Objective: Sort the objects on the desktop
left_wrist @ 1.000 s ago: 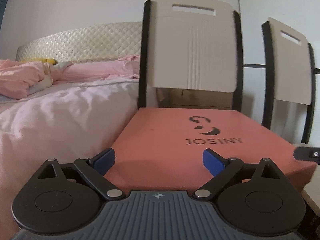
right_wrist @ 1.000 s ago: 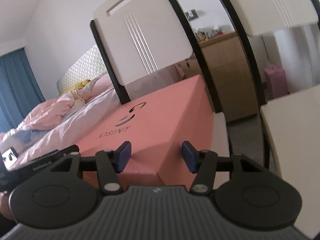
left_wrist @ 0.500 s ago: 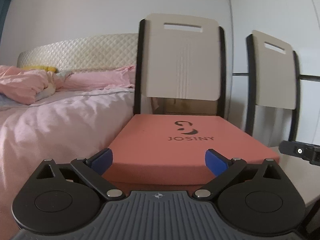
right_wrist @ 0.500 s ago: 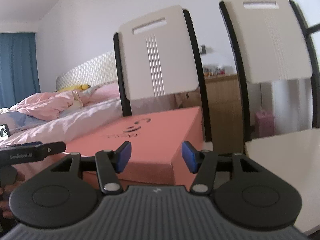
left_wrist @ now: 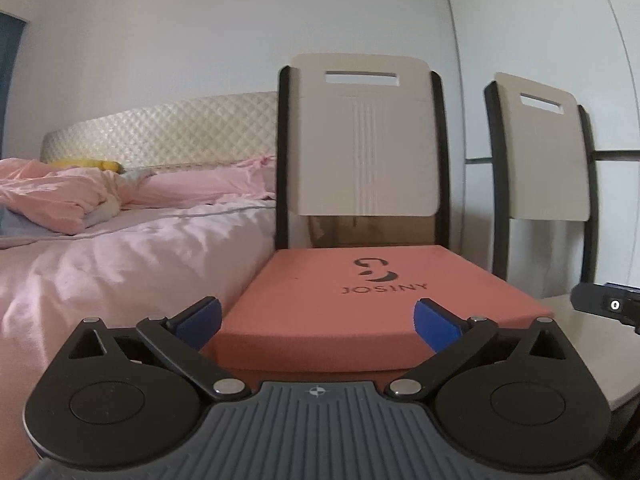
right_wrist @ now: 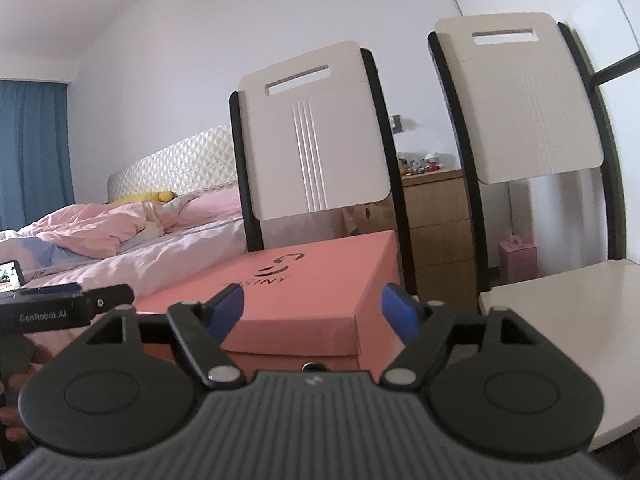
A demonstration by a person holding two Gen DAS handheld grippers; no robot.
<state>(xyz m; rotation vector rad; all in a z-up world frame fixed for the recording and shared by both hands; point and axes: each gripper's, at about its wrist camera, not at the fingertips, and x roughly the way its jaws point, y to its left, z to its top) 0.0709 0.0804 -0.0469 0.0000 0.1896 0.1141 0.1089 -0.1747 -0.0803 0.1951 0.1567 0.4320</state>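
Note:
A salmon-pink lidded box (left_wrist: 360, 300) printed "JOSINY" lies flat on the seat of a white chair (left_wrist: 364, 140). My left gripper (left_wrist: 318, 322) is open, its blue pads level with the box's near edge and spread about as wide as the box, not touching it. In the right wrist view the same box (right_wrist: 304, 292) shows its near right corner. The right gripper (right_wrist: 313, 311) is open in front of that corner with nothing between its pads. Each gripper shows in the other's view, the right one (left_wrist: 604, 304) and the left one (right_wrist: 72, 306).
A bed with pink bedding (left_wrist: 120, 248) runs along the left, close to the chair. A second white chair (right_wrist: 516, 104) stands to the right, its pale seat (right_wrist: 560, 320) beside the box. A wooden drawer unit (right_wrist: 436, 220) stands behind. A hand (right_wrist: 16, 360) holds the left gripper.
Both grippers have drawn back from the box and levelled out, so it looks smaller and flatter. The right gripper's jaws have spread wider.

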